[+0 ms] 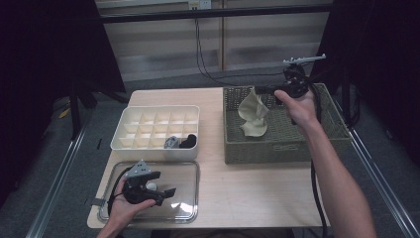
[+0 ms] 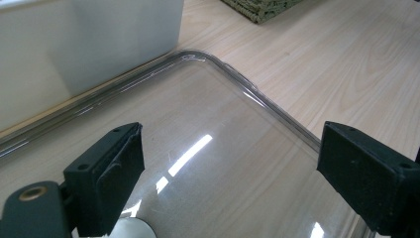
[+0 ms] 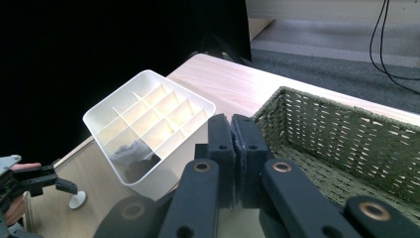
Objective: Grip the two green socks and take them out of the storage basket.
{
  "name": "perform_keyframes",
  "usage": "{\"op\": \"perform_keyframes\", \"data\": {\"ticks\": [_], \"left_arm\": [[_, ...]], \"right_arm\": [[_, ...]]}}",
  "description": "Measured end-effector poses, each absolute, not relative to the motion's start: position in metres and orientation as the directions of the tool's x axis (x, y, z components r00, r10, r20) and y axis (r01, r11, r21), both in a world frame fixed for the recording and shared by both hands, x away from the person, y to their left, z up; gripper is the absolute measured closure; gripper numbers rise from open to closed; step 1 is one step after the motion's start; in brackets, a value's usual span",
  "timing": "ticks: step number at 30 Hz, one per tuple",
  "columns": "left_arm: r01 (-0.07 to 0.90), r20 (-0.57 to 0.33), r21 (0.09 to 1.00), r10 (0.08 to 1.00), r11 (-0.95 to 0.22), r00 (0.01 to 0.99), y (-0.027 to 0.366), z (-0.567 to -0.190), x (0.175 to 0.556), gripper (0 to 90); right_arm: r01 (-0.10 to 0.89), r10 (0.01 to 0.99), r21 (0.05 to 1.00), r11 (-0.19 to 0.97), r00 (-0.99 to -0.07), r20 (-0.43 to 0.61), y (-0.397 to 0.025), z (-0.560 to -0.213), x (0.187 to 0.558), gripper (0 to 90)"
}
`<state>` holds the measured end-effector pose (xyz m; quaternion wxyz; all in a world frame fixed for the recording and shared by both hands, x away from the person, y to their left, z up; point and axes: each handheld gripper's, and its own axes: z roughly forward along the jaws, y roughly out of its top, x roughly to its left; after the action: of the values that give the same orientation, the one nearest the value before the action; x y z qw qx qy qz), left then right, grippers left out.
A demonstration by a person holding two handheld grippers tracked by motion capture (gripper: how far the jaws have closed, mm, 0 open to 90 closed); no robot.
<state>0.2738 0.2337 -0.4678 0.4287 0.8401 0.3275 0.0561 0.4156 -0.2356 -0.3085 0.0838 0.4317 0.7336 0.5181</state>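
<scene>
My right gripper [image 1: 262, 90] is raised over the green woven basket [image 1: 277, 148] and shut on the top of a beige cloth [image 1: 253, 116], which hangs down into the basket. In the right gripper view its jaws [image 3: 232, 130] are pressed together with a thin edge of fabric between them; the hanging part is hidden. My left gripper [image 1: 161, 188] rests low over a clear plastic tray [image 1: 183, 173], open, nothing between the jaws [image 2: 233, 148]. A small white round piece [image 1: 151, 187] lies on the tray beside it.
A white divided box [image 1: 158, 107] stands behind the tray, with a grey item [image 1: 172, 142] and a black item [image 1: 188, 142] in its front compartments. Bare wood lies between tray and basket. Black cables hang behind the table's far edge.
</scene>
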Motion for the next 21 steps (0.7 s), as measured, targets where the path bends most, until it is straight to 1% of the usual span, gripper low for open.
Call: {"op": "perform_keyframes", "data": {"ticks": [9, 21], "left_arm": [[0.496, -0.179, 0.760, 0.597, -0.421, 0.782, 0.233, -0.467, 0.274, 10.8], [0.490, -0.169, 0.760, 0.597, -0.428, 0.784, 0.232, -0.467, 0.274, 10.6]], "right_arm": [[0.527, 0.706, 0.845, 0.087, -0.632, 0.321, -0.233, -0.304, 0.404, 88.5], [0.501, 0.675, 0.863, 0.060, -0.658, 0.335, -0.229, -0.288, 0.383, 88.5]]}}
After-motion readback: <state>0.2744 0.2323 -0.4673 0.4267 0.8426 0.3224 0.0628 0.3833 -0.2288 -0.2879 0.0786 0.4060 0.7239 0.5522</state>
